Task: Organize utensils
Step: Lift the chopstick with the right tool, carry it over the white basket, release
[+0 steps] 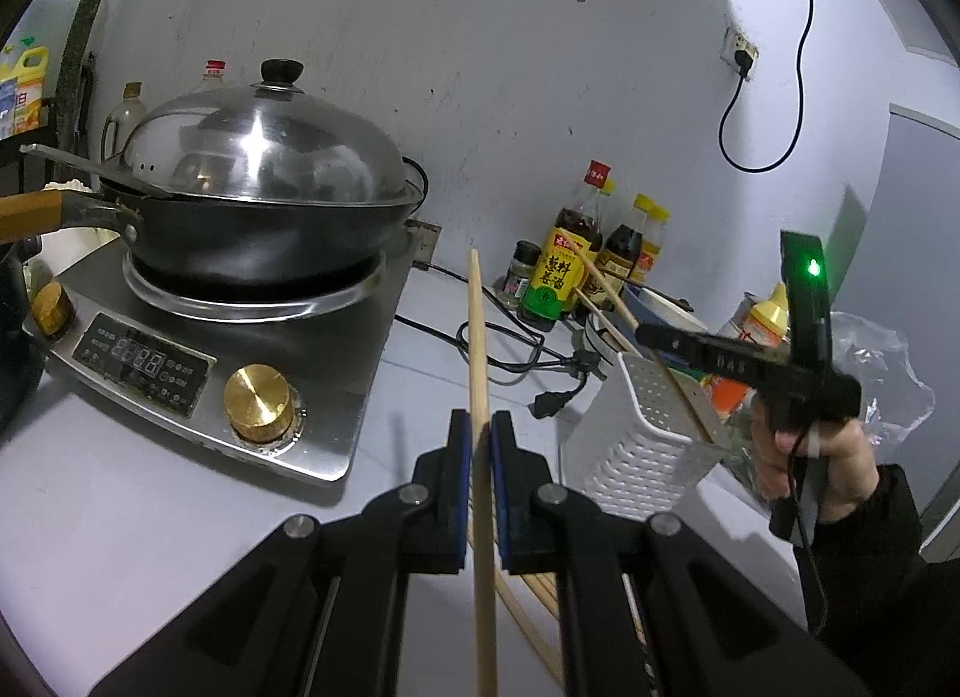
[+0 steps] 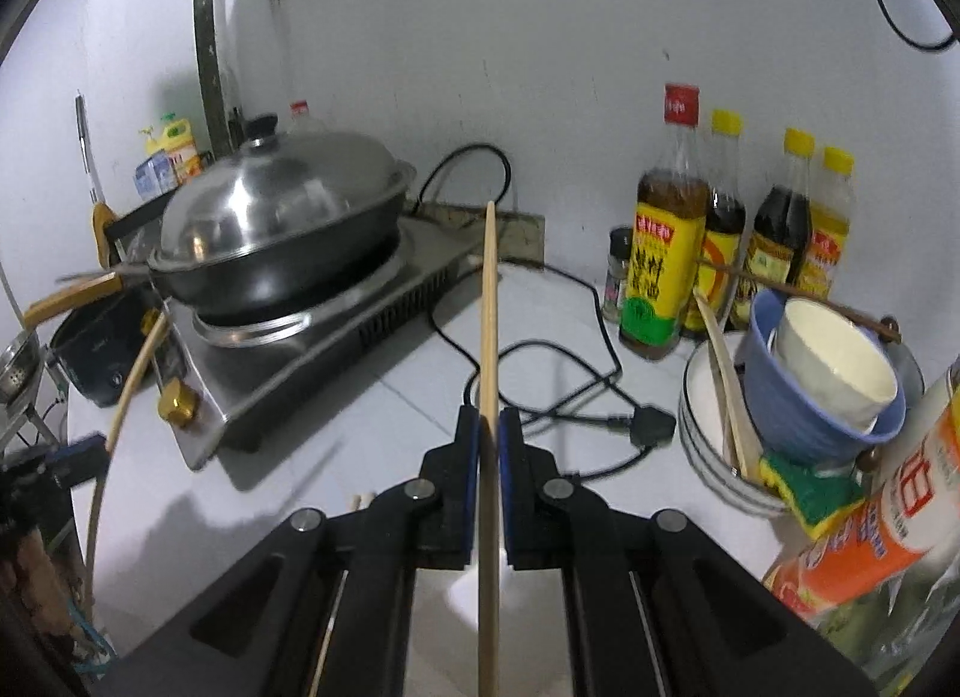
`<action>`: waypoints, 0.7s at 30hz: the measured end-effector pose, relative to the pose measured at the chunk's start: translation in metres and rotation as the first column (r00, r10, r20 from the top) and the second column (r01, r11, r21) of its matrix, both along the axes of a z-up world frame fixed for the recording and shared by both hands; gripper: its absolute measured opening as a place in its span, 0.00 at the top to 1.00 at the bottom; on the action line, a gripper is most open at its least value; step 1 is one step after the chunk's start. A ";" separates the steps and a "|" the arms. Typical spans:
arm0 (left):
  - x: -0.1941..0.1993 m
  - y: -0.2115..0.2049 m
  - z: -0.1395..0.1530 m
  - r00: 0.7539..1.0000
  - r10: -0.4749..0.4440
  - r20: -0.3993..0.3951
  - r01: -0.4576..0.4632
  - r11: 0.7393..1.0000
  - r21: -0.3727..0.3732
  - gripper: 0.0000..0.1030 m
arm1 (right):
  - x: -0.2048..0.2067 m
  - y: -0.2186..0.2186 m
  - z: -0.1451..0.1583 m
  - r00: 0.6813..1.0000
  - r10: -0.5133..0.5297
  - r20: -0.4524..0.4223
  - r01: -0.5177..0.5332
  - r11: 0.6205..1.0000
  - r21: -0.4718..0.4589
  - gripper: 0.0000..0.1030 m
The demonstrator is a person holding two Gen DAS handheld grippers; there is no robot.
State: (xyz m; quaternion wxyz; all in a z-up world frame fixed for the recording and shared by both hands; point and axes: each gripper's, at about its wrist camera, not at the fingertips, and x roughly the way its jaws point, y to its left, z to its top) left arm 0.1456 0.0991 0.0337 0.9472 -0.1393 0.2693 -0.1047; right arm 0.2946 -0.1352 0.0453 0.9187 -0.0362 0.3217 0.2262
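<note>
Left gripper [image 1: 478, 433]: jaws clamped on one wooden chopstick [image 1: 478, 337], held pointing forward above the white counter [image 1: 150, 505]. Right gripper [image 2: 489, 427]: jaws likewise clamped on a second chopstick [image 2: 489, 307]. A white perforated utensil holder [image 1: 645, 445] is seen just right of the left gripper, chopsticks leaning inside. Loose chopsticks [image 1: 528, 631] are lying on the counter beneath. Beyond: induction cooker [image 1: 198, 349], lidded wok [image 1: 264, 205], sauce bottles [image 2: 666, 253], stacked bowls [image 2: 822, 391].
</note>
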 end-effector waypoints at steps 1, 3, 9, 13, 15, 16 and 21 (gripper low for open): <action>0.000 -0.001 0.000 1.000 -0.001 -0.001 0.001 1.000 0.001 0.94 | -0.001 -0.001 -0.004 1.000 0.000 -0.005 0.000 1.000 -0.002 0.94; 0.000 -0.004 0.000 1.000 -0.003 0.001 0.003 1.000 0.005 0.94 | -0.004 -0.004 -0.010 1.000 0.002 -0.015 -0.002 1.000 -0.005 0.94; -0.001 -0.012 0.005 1.000 -0.007 0.007 0.007 1.000 0.011 0.94 | -0.017 -0.008 -0.018 1.000 0.008 -0.027 -0.009 0.999 -0.037 0.84; -0.001 -0.025 0.011 1.000 -0.019 0.014 0.019 1.000 0.022 0.94 | -0.028 -0.018 -0.015 1.000 0.011 -0.019 -0.012 1.000 -0.025 0.75; 0.000 -0.033 0.015 0.999 -0.029 0.019 0.028 0.999 0.029 0.94 | -0.034 -0.027 -0.012 1.000 0.008 -0.011 -0.008 1.000 -0.018 0.75; 0.001 -0.038 0.017 0.999 -0.034 0.022 0.033 0.999 0.033 0.94 | -0.037 -0.030 -0.010 1.000 0.005 -0.008 -0.005 1.000 -0.015 0.75; 0.011 -0.059 0.029 0.998 -0.054 0.039 0.053 0.998 0.027 0.94 | -0.050 -0.056 0.000 1.000 0.003 0.014 -0.004 1.000 0.014 0.75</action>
